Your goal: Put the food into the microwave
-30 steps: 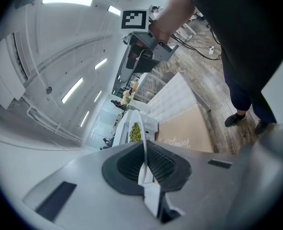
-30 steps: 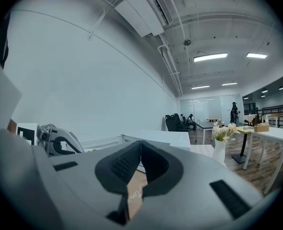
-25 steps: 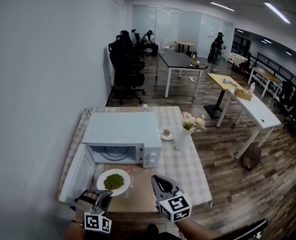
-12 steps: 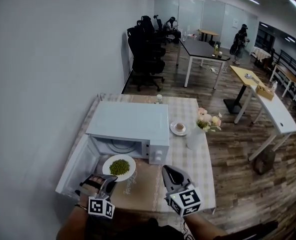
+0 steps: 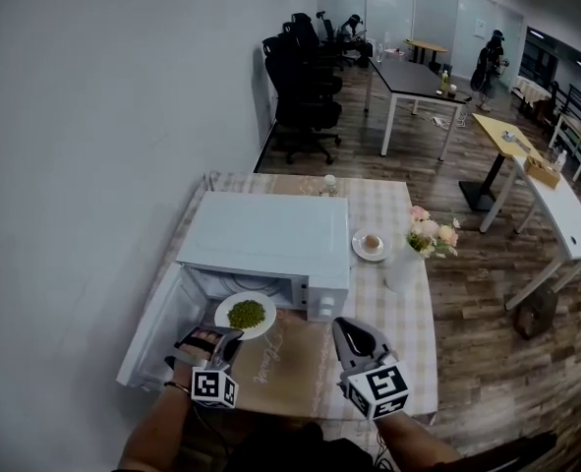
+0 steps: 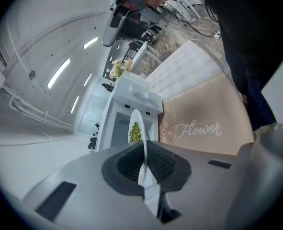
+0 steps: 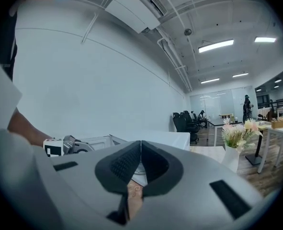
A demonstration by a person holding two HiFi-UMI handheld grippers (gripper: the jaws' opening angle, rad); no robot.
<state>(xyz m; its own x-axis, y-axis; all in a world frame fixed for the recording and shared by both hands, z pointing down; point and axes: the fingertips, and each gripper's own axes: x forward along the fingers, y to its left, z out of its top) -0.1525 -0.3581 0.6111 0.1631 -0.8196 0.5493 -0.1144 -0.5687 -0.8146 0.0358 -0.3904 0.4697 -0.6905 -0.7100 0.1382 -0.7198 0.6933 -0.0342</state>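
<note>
A white plate of green peas (image 5: 246,315) hangs at the mouth of the open white microwave (image 5: 265,240). My left gripper (image 5: 218,340) is shut on the plate's near rim; in the left gripper view the plate (image 6: 142,147) stands edge-on between the pads, with the peas (image 6: 135,132) in front of the oven cavity. The microwave door (image 5: 157,324) hangs open to the left. My right gripper (image 5: 352,343) hovers shut and empty over the brown mat (image 5: 290,363), to the right of the plate. The right gripper view shows my right gripper (image 7: 140,158) with its jaws pressed together.
A white vase of flowers (image 5: 408,264) and a small saucer with a cup (image 5: 370,245) stand right of the microwave on the checked tablecloth (image 5: 393,317). A small bottle (image 5: 329,180) is behind the microwave. A wall runs along the left; desks and chairs fill the room beyond.
The plate of peas has moved forward, from the mat in front of the microwave up to its opening, carried by my left gripper. My right gripper stays shut beside it.
</note>
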